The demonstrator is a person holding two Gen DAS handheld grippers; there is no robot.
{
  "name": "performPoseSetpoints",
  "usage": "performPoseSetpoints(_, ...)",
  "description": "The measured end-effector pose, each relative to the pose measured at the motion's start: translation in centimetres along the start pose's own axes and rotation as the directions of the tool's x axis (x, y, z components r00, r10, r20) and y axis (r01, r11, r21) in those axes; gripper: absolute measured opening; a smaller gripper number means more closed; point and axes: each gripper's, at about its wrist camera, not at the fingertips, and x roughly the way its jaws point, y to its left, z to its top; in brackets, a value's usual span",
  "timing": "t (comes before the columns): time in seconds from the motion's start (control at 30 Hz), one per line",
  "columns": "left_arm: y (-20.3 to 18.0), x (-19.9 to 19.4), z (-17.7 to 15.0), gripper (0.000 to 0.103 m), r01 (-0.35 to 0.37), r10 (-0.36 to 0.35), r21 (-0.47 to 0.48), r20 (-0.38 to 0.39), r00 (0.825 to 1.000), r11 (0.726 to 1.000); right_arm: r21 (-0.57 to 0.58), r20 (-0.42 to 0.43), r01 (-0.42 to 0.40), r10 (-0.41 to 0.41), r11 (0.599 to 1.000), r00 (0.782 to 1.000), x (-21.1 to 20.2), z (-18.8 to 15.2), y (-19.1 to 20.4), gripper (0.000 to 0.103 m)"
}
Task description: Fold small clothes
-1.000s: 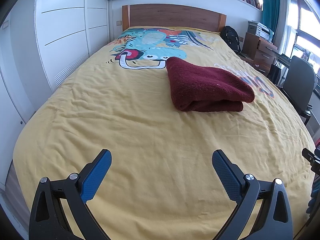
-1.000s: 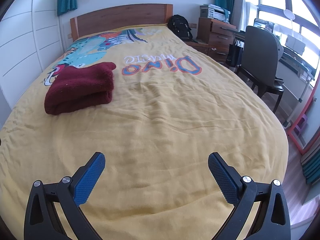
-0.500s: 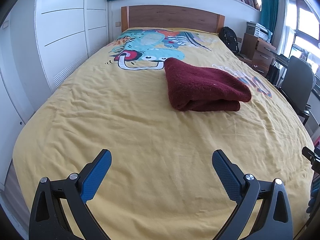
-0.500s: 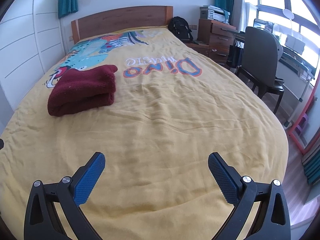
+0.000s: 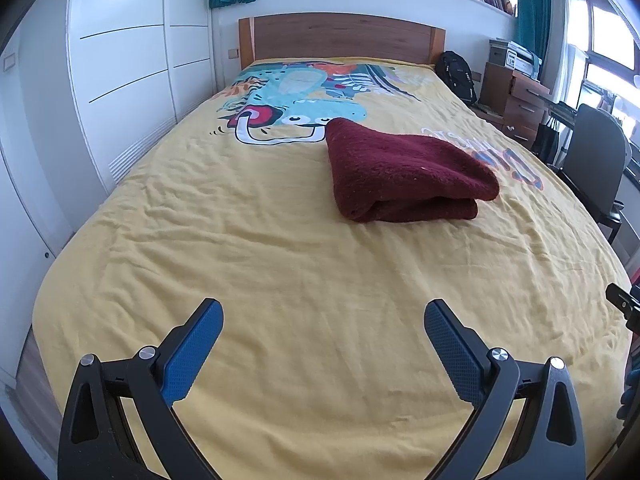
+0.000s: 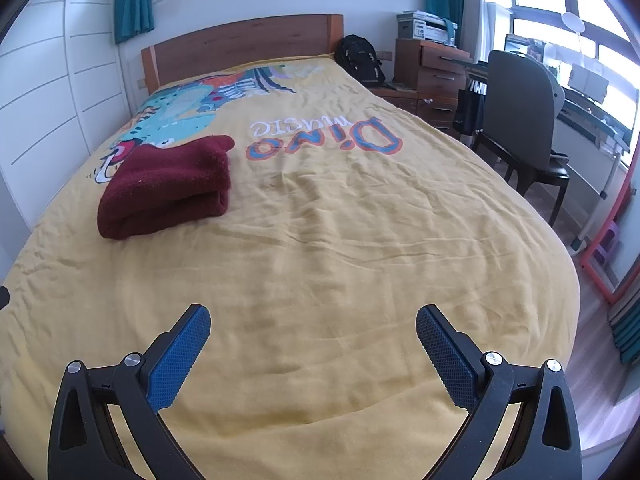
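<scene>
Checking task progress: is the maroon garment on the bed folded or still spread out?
Folded. The maroon garment lies as a compact stack on the yellow bedspread, with a rounded fold and layered edges showing along its near side.

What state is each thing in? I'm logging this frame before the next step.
maroon garment: folded, lying on the bedspread.
yellow bedspread: spread flat, lightly wrinkled.
left gripper: open, holding nothing.
right gripper: open, holding nothing.
black backpack: upright beside the bed.
</scene>
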Motion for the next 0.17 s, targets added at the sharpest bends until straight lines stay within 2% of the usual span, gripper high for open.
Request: performPoseSetpoints(0.17, -0.04, -0.03, -0.04, 0.099, -0.008, 0.008, 0.004, 0.0, 1.0, 1.0, 0.003, -0.001, 0.0, 0.0, 1.0, 1.0, -0.03, 0.0, 0.03, 0.103)
